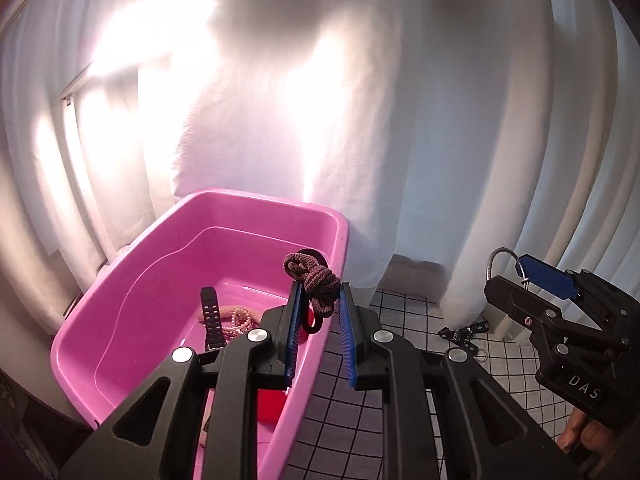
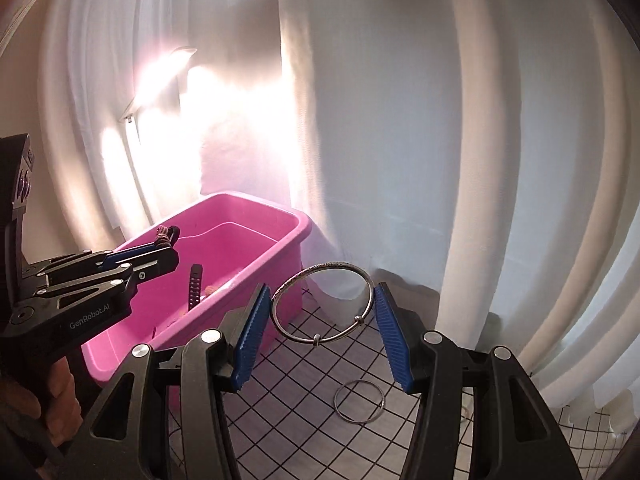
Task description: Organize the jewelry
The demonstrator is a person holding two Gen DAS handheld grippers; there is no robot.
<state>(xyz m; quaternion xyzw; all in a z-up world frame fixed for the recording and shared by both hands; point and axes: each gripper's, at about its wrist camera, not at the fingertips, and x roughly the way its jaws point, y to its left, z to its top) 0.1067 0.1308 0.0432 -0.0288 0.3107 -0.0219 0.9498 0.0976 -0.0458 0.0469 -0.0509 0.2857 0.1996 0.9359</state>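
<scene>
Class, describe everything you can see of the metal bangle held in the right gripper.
The bangle is a thin, shiny silver ring of metal with two small beads on its lower arc. It hangs in the air, clamped across its width between the blue ribbed pads of the right gripper, beside the pink tub.

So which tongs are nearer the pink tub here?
Left. The left tongs, shut on a brown hair tie, hang over the pink tub; the right tongs hold a silver bangle beside it, over the checked cloth.
</scene>
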